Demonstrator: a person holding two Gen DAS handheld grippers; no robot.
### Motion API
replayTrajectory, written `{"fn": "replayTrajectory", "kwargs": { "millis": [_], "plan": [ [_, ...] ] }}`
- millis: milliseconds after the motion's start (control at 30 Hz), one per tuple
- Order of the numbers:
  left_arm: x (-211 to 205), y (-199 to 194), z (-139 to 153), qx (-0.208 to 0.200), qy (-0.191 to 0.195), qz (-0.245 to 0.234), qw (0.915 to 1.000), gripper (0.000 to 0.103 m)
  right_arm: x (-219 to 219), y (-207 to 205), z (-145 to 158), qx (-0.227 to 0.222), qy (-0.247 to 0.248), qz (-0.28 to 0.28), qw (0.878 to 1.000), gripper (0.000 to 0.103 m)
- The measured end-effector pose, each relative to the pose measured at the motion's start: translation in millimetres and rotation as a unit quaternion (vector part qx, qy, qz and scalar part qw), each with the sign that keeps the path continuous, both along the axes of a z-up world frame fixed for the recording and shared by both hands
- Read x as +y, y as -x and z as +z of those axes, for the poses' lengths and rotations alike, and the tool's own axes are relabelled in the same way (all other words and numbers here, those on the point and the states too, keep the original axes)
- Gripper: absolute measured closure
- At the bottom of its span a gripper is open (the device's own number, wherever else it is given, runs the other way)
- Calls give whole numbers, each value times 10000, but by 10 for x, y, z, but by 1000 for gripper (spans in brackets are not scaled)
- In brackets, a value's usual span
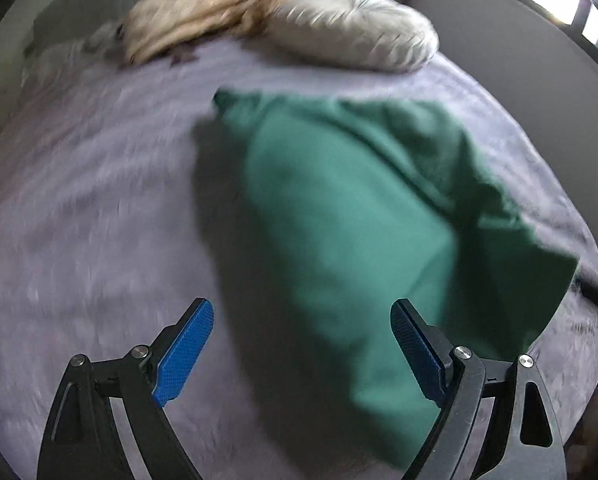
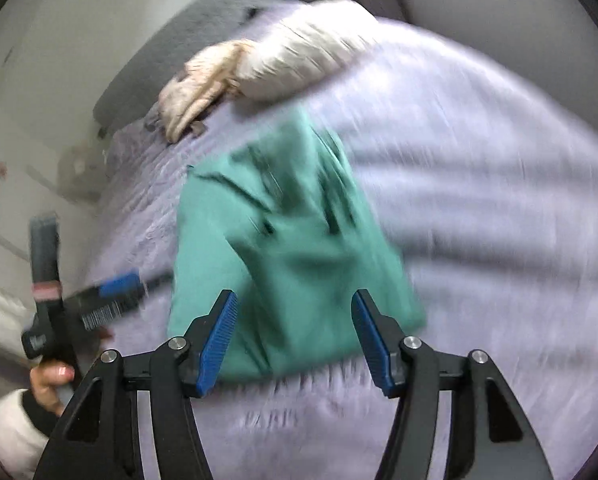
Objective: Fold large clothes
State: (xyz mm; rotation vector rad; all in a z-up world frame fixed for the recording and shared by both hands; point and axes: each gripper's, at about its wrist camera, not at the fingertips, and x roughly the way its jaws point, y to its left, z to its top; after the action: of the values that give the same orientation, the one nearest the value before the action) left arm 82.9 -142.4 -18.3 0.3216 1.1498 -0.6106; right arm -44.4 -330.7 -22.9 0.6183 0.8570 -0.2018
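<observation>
We are looking down at a bed (image 1: 99, 200) with a soft pale purple cover, and we are using the green cloth (image 1: 339, 208) as our landmark.

Closest to us, our left gripper (image 1: 303, 344) is hanging over the near end of the green cloth. Its blue fingers (image 1: 185, 354) are standing wide apart, and nothing is pinched between them. One finger is sitting over the bed cover just left of the cloth, and the other is over the cloth.

Our right gripper (image 2: 295, 336) is hanging over the near edge of the green cloth (image 2: 283, 240) too. Its fingers (image 2: 217, 344) are apart, and they are not squeezing anything. In this view we are also seeing the left gripper (image 2: 111, 296) out to the left of the cloth, with a hand (image 2: 51, 380) in a white sleeve holding its handle.

The green cloth is lying folded on the bed cover, in the middle of the bed. It looks bunched and wrinkled along its far side. Everything is a bit blurry.

Beyond the cloth, at the far end of the bed, a puffy white cushion (image 1: 359, 32) is lying. A tan furry thing (image 1: 203, 16) is lying just beside it, touching it.
</observation>
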Motion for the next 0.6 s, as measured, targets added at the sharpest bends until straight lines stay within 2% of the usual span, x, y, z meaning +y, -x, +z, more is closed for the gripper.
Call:
{"fn": "replayTrajectory", "kwargs": {
  "millis": [67,133,167,200,233,300,333,400,433,467,600],
  "plan": [
    [29,45,-76,90,40,54,9999,12,57,-267,130,23,610,385,9974,39],
    [32,90,-167,196,83,65,9998,12,126,-519,129,322,1077,771,9907,41],
    [36,106,-195,231,78,63,9997,12,154,-629,67,649,1302,887,9854,61],
    [54,140,-214,242,90,47,9997,12,169,-692,-11,902,1369,980,9816,99],
    [94,166,-248,251,135,26,9996,12,139,-674,-95,1118,1353,980,9796,98],
    [153,218,-287,275,211,-19,9994,11,-40,-429,-268,1370,1260,588,9808,98],
    [206,232,-314,327,276,-30,9991,4,-146,-356,-363,1512,1129,369,9813,98],
    [270,231,-385,383,347,14,9987,1,-476,-117,-698,1599,33,-55,9871,98],
    [280,233,-417,428,368,6,9984,1,-561,-14,-864,1609,-407,-228,9859,98],
    [287,242,-449,450,355,15,9984,1,-576,36,-965,1610,-551,-254,9851,98],
    [308,289,-462,377,315,34,9988,0,-485,53,-937,1599,-274,-169,9866,98]
  ]
}}
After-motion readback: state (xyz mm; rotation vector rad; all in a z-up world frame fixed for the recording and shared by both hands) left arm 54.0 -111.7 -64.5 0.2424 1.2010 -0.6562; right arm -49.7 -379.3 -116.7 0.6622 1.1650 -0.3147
